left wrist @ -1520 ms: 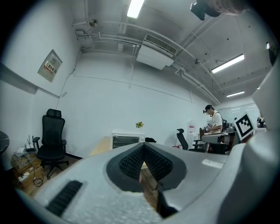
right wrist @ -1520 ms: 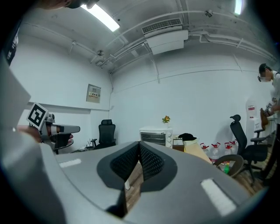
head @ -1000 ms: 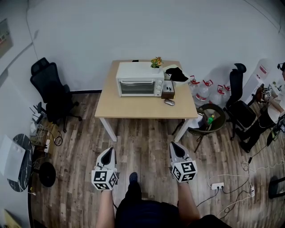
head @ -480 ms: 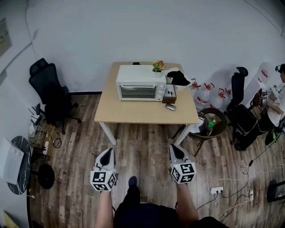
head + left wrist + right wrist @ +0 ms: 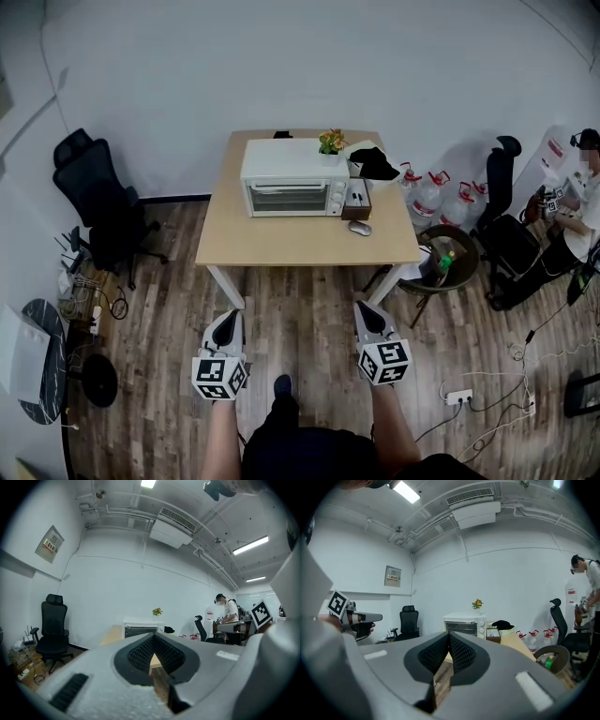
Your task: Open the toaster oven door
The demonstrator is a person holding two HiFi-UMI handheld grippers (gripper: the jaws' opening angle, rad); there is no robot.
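Note:
A white toaster oven (image 5: 286,178) stands at the back of a light wooden table (image 5: 300,242), its glass door closed. It shows far off in the left gripper view (image 5: 143,629) and in the right gripper view (image 5: 464,625). Both grippers hang low over the wood floor, well short of the table. My left gripper (image 5: 229,319) is shut with nothing in it, jaws meeting (image 5: 152,638). My right gripper (image 5: 365,308) is likewise shut and empty (image 5: 449,637).
Beside the oven sit a small plant (image 5: 329,141), a black cloth (image 5: 373,161), a dark box (image 5: 356,197) and a mouse (image 5: 360,228). A black chair (image 5: 94,197) stands left. Water bottles (image 5: 431,197), a round bin (image 5: 448,253), another chair (image 5: 502,206) and a person (image 5: 581,187) are at the right.
The head view has shifted a little, and the table and oven appear slightly nearer. Both grippers stay shut and low in the same pose.

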